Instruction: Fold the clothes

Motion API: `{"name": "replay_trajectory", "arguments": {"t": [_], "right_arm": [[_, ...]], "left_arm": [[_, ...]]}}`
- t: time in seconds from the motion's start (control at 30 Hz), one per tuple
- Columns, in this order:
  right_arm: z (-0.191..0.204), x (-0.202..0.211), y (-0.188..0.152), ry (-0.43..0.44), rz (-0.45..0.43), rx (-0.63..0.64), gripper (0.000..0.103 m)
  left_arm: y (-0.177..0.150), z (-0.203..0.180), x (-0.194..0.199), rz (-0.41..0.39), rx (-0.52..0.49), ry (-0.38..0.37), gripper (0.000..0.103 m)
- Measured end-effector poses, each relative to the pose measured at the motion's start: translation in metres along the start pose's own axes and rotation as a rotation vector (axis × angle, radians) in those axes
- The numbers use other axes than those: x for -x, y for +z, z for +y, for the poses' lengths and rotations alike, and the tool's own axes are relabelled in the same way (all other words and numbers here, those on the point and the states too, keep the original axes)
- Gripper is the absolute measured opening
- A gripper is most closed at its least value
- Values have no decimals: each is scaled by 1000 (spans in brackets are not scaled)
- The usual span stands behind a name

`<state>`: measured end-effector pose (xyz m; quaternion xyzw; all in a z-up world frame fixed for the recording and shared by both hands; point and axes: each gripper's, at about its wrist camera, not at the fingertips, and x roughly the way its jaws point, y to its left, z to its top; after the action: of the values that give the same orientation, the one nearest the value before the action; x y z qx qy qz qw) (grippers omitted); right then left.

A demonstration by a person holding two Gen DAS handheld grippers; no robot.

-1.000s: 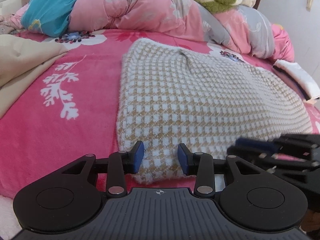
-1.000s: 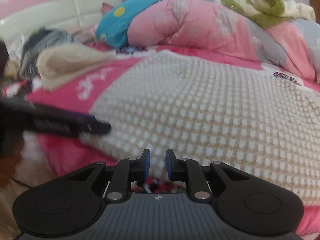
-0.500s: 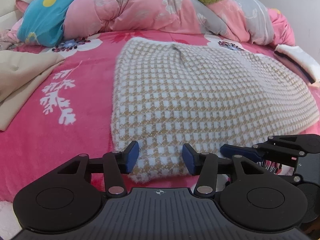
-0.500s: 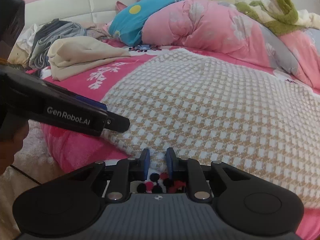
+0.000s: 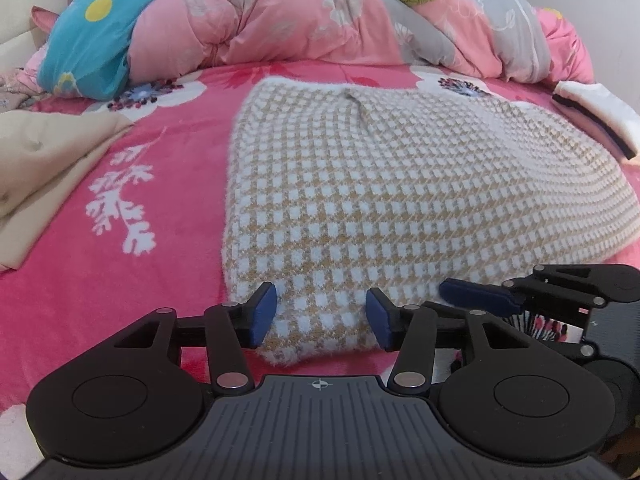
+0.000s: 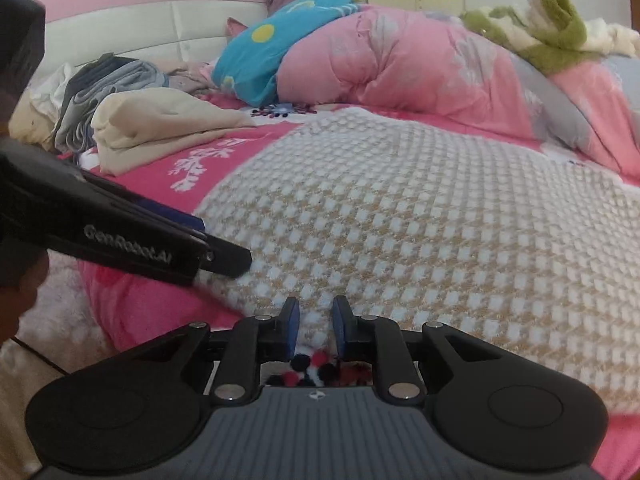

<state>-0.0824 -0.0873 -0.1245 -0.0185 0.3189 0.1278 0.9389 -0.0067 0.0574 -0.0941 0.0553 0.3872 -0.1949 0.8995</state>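
A white and tan houndstooth knit garment [image 5: 392, 200] lies spread flat on the pink bed; it also shows in the right wrist view [image 6: 420, 220]. My left gripper [image 5: 321, 318] is open, its blue pads either side of the garment's near left corner. My right gripper [image 6: 316, 322] is narrowly open at the garment's near hem, a little to the right; it shows from the side in the left wrist view [image 5: 476, 300]. The left gripper shows as a black body in the right wrist view [image 6: 132, 236].
A pink floral quilt [image 5: 320, 20] and a blue pillow [image 5: 88, 40] are heaped at the back. A beige folded cloth [image 6: 160, 128] and grey clothes [image 6: 108, 84] lie at the left. A white item with black trim [image 5: 596, 112] lies at the right. The bed edge is just below the grippers.
The left gripper's jaws have opened wider around the garment's corner. The right gripper has moved forward to the hem and closer to the left one.
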Motion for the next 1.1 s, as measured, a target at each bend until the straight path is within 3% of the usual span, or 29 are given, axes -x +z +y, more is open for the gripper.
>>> {"name": "replay_trajectory", "arguments": {"t": [0.2, 0.5, 0.6, 0.97, 1.03, 1.1], "right_arm": [[-6, 1, 1, 21, 0, -36, 19], [13, 22, 33, 51, -90, 31, 19], [16, -7, 25, 63, 6, 47, 19], [57, -29, 34, 114, -10, 165, 16], [64, -41, 20, 79, -32, 215, 16], [63, -30, 32, 86, -29, 175, 14]], "left_arm": [[-7, 13, 11, -20, 5, 80, 52], [-12, 26, 12, -32, 73, 64, 54], [-13, 32, 17, -48, 88, 81, 54], [-18, 70, 33, -103, 215, 105, 54], [-18, 73, 38, -122, 227, 100, 54], [-18, 75, 43, -150, 229, 91, 54]]}}
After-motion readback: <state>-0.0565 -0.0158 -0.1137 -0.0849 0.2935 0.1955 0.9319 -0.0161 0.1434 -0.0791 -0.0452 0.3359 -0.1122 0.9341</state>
